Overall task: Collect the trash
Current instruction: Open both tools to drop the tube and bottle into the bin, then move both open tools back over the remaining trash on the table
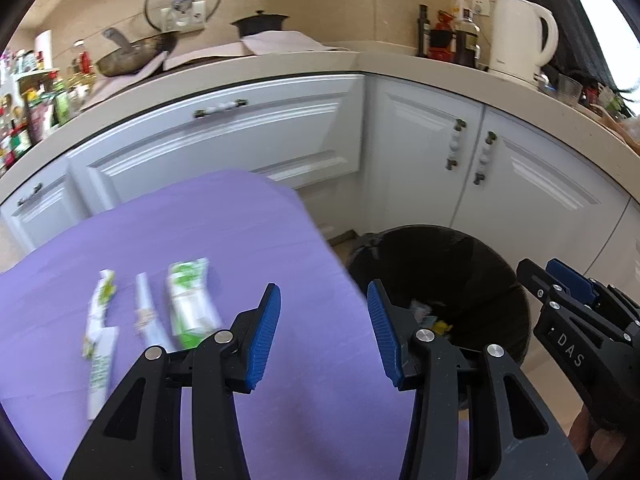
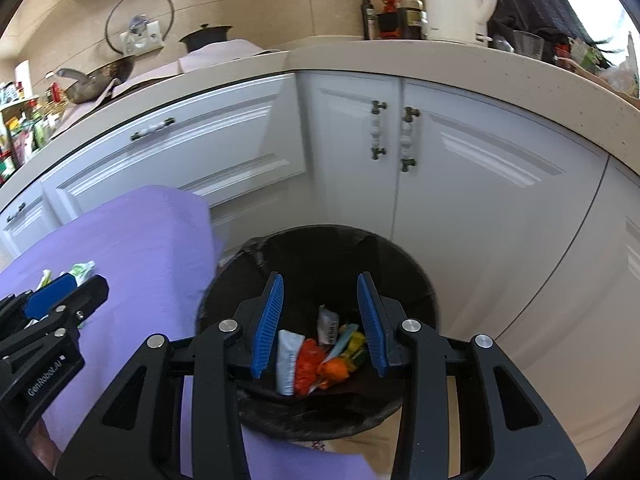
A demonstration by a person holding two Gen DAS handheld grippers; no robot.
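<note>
Hovering with jaws apart and empty, left gripper sits over the purple table; three wrappers lie left of its fingers. Right gripper, also parted and empty, frames the bin holding trash.

Bin mouth is open from above with litter only at the bottom, purple table edge crowds the bin's left rim, white cabinets wall off behind it, three wrappers sit left of the bin on the tabletop.
</note>
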